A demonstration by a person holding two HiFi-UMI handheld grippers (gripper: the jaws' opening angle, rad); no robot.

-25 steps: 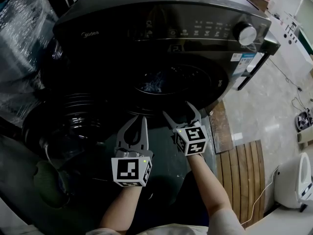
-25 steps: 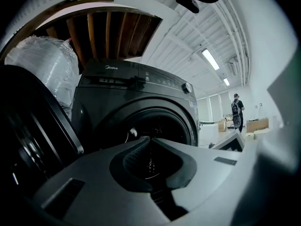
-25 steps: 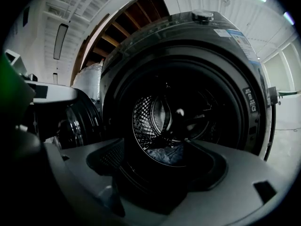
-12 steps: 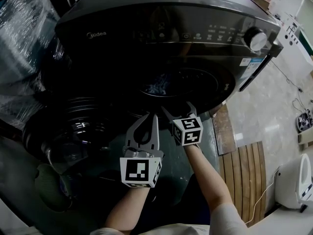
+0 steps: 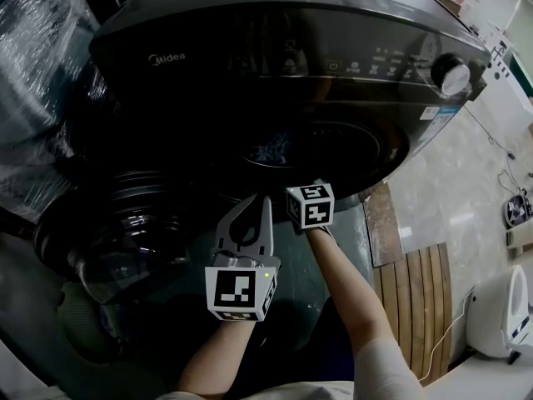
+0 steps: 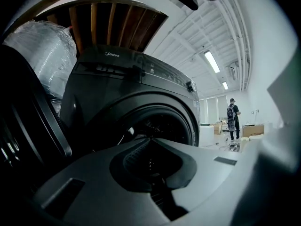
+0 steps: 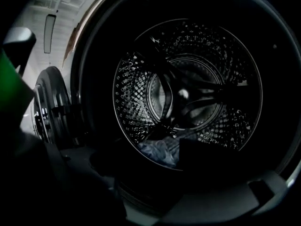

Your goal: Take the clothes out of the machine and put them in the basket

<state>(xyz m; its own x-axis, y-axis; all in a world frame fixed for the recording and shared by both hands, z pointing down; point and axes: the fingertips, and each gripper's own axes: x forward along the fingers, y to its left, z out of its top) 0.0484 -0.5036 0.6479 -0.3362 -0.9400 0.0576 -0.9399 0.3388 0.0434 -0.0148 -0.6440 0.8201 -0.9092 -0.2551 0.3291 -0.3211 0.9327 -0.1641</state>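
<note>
Clothes (image 7: 160, 150) lie as a bluish heap low in the machine's (image 5: 208, 23) drum (image 7: 141, 93), plain only in my right gripper view; the head view gives a pale patch. My right claw (image 5: 313, 192) is at the machine's mouth, jaws apart, having just closed a little, nothing between them; my left claw (image 5: 254, 215), tips together and empty, hangs before the machine.

Clothes (image 7: 161, 150) dim in the dark drum (image 7: 131, 93), outline unclear
</note>
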